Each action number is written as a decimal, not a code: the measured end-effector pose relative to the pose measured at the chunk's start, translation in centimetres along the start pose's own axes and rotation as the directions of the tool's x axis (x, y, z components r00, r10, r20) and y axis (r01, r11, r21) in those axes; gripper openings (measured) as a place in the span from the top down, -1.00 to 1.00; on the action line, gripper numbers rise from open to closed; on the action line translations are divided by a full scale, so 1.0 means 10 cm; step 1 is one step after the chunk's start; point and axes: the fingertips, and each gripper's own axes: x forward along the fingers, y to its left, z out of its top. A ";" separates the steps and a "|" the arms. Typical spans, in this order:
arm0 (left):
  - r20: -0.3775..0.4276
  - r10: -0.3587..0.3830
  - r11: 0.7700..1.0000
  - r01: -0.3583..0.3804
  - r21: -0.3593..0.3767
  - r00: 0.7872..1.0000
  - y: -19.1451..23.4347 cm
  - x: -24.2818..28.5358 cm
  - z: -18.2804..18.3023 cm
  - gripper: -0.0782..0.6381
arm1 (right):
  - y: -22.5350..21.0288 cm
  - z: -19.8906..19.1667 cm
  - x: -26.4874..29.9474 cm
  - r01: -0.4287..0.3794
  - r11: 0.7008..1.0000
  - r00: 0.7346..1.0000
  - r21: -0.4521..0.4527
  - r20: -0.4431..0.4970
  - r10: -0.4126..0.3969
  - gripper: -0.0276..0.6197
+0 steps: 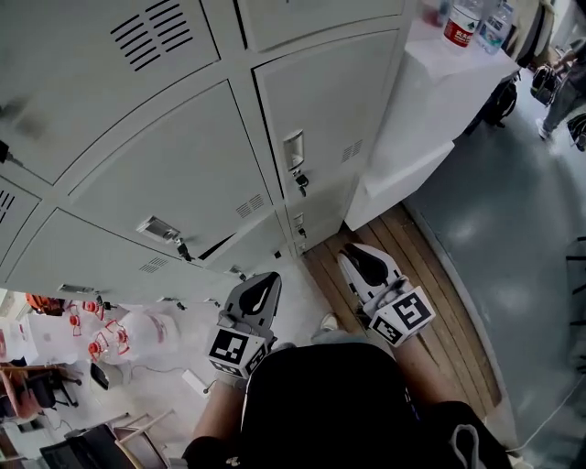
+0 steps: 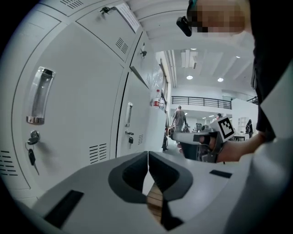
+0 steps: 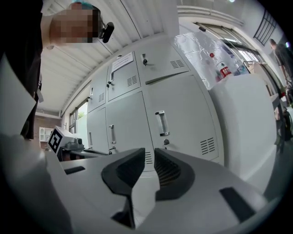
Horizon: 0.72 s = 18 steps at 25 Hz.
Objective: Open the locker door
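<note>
Head view: grey left tool (image 1: 264,282), right tool (image 1: 355,256), both closed on nothing, could skid off the slim handle (image 1: 293,149) of the grey metal locker door (image 1: 334,101).

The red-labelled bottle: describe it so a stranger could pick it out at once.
Right of the grey locker bank stands a white cabinet. On its top, at the head view's upper edge, the red-labelled bottle stands beside another clear bottle; only it wears a red label.

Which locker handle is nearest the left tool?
The clear handle at the left gripper view's far left, key hanging below; the other handle sits one door farther along.
</note>
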 end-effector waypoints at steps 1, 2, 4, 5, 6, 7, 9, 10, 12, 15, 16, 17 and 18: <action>0.001 0.008 1.000 -0.008 0.000 1.000 -0.01 0.05 0.01 0.72 | -0.07 0.03 0.04 -0.002 1.000 1.000 -0.004 -0.001 0.002 0.73; 0.001 0.017 1.000 -0.017 -0.001 1.000 -0.02 0.08 0.02 0.72 | -0.13 0.06 0.08 -0.002 1.000 1.000 -0.011 -0.003 0.002 0.73; -0.002 0.035 0.999 -0.035 -0.003 0.999 -0.03 0.13 0.02 0.72 | -0.22 0.11 0.17 -0.009 1.000 1.000 -0.027 -0.003 0.009 0.72; -0.004 0.044 0.999 -0.044 -0.005 0.999 -0.02 0.15 0.02 0.72 | -0.25 0.14 0.22 -0.017 0.999 1.000 -0.034 -0.002 0.017 0.69; -0.006 0.053 0.999 -0.053 -0.008 0.999 -0.01 0.16 0.01 0.72 | -0.28 0.16 0.27 -0.026 0.999 1.000 -0.039 -0.002 0.026 0.66; -0.006 0.061 0.998 -0.062 -0.012 0.998 0.00 0.16 0.01 0.72 | -0.29 0.18 0.32 -0.034 0.999 0.999 -0.041 -0.002 0.034 0.63; -0.005 0.078 0.997 -0.078 -0.017 0.997 0.05 0.15 0.02 0.72 | -0.31 0.23 0.43 -0.046 0.998 0.999 -0.045 0.000 0.046 0.58; -0.003 0.085 0.996 -0.085 -0.016 0.996 0.08 0.15 0.03 0.72 | -0.31 0.26 0.48 -0.049 0.998 0.999 -0.047 0.001 0.049 0.57; 0.001 0.093 0.996 -0.093 -0.016 0.996 0.14 0.14 0.06 0.72 | -0.31 0.30 0.59 -0.056 0.997 0.998 -0.053 0.001 0.056 0.54; 0.009 0.097 0.995 -0.097 -0.016 0.995 0.25 0.12 0.11 0.72 | -0.28 0.35 0.77 -0.066 0.996 0.998 -0.062 -0.008 0.066 0.47; 0.013 0.100 0.995 -0.100 -0.015 0.995 0.29 0.11 0.14 0.72 | -0.27 0.37 0.83 -0.069 0.996 0.998 -0.065 -0.011 0.068 0.45; 0.017 0.102 0.995 -0.102 -0.015 0.995 0.34 0.10 0.16 0.72 | -0.26 0.39 0.89 -0.071 0.995 0.997 -0.068 -0.013 0.070 0.44; 0.022 0.104 0.994 -0.104 -0.016 0.994 0.38 0.09 0.19 0.72 | -0.25 0.41 0.95 -0.073 0.995 0.997 -0.072 -0.014 0.072 0.42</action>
